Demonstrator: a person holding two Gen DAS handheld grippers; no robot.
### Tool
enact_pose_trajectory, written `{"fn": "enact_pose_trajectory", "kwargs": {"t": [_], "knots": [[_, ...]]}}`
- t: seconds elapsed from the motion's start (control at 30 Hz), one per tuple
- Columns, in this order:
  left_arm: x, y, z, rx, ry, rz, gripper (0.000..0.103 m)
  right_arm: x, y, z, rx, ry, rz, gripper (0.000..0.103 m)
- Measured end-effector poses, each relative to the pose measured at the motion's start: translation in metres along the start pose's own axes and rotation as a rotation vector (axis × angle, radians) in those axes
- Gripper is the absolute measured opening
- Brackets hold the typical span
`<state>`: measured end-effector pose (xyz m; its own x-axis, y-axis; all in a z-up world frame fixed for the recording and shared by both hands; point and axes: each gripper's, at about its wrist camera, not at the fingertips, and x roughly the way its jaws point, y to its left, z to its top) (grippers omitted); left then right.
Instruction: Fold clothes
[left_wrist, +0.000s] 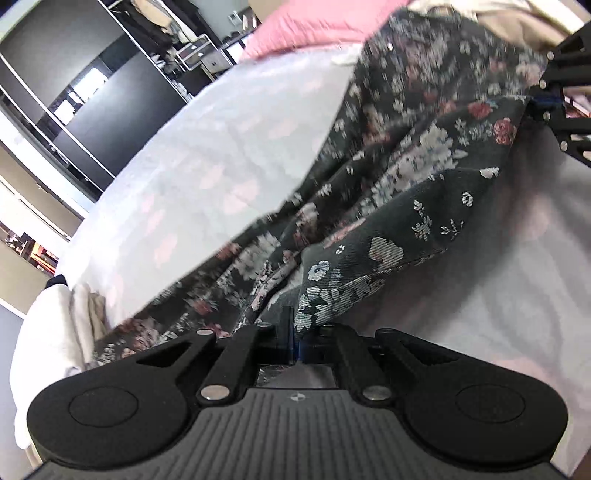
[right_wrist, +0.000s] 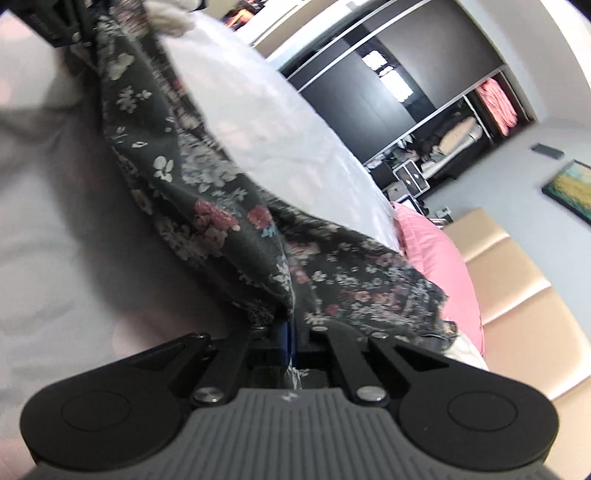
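Observation:
A dark floral garment (left_wrist: 406, 162) stretches across a white bedsheet with faint pink marks (left_wrist: 207, 155). My left gripper (left_wrist: 295, 332) is shut on one edge of the floral garment, and the cloth rises from between its fingers. My right gripper (left_wrist: 546, 99) shows at the right edge of the left wrist view, holding the far end. In the right wrist view, my right gripper (right_wrist: 291, 332) is shut on the floral garment (right_wrist: 229, 221), which runs up to my left gripper (right_wrist: 85, 33) at the top left. The cloth hangs taut and bunched between the two.
A pink pillow (right_wrist: 439, 258) and a beige padded headboard (right_wrist: 517, 288) lie beyond the garment. White folded cloth (left_wrist: 62, 325) sits at the bed's edge. A dark wardrobe with sliding doors (left_wrist: 74, 85) and open shelves (right_wrist: 461, 136) stands past the bed.

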<state>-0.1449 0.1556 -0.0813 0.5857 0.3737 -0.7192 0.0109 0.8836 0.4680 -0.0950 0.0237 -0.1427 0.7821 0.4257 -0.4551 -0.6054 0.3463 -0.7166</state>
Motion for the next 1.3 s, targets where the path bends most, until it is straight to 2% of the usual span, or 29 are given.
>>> {"fn": "enact_pose_trajectory", "kwargs": {"t": [0.07,0.3,0.37,0.57,0.8,0.9,0.97,1.1,1.17,1.23,1.3], "knots": [[-0.013,0.005,0.004,-0.022,-0.025,0.005,0.001,-0.010,-0.004,0.002,0.005,-0.033,-0.026,0.001],[-0.052,0.043,0.018,-0.170,-0.194,0.006,0.001,-0.032,-0.022,0.010,0.061,-0.176,-0.154,0.001],[-0.044,0.052,0.025,-0.173,-0.193,-0.002,0.001,-0.025,-0.023,0.015,0.035,-0.182,-0.161,0.001],[0.008,0.061,0.045,-0.139,-0.102,-0.012,0.001,0.026,-0.037,0.034,0.027,-0.091,-0.066,0.002],[0.060,0.073,0.045,-0.214,-0.043,-0.007,0.001,0.095,-0.033,0.051,-0.019,-0.005,-0.002,0.003],[0.074,0.074,0.045,-0.231,-0.027,-0.008,0.004,0.122,-0.028,0.056,-0.030,0.065,0.026,0.010],[0.081,0.074,0.045,-0.245,-0.015,-0.006,0.014,0.135,-0.023,0.058,-0.038,0.109,0.054,0.014],[0.080,0.076,0.044,-0.265,-0.012,0.011,0.028,0.135,-0.021,0.058,-0.033,0.123,0.051,0.023],[0.069,0.078,0.045,-0.269,-0.037,0.015,0.046,0.129,-0.022,0.056,-0.015,0.121,0.051,0.036],[0.057,0.079,0.046,-0.273,-0.061,0.019,0.051,0.118,-0.032,0.055,0.030,0.107,0.058,0.044],[0.044,0.077,0.045,-0.257,-0.080,0.019,0.051,0.105,-0.045,0.055,0.077,0.096,0.073,0.047]]}}
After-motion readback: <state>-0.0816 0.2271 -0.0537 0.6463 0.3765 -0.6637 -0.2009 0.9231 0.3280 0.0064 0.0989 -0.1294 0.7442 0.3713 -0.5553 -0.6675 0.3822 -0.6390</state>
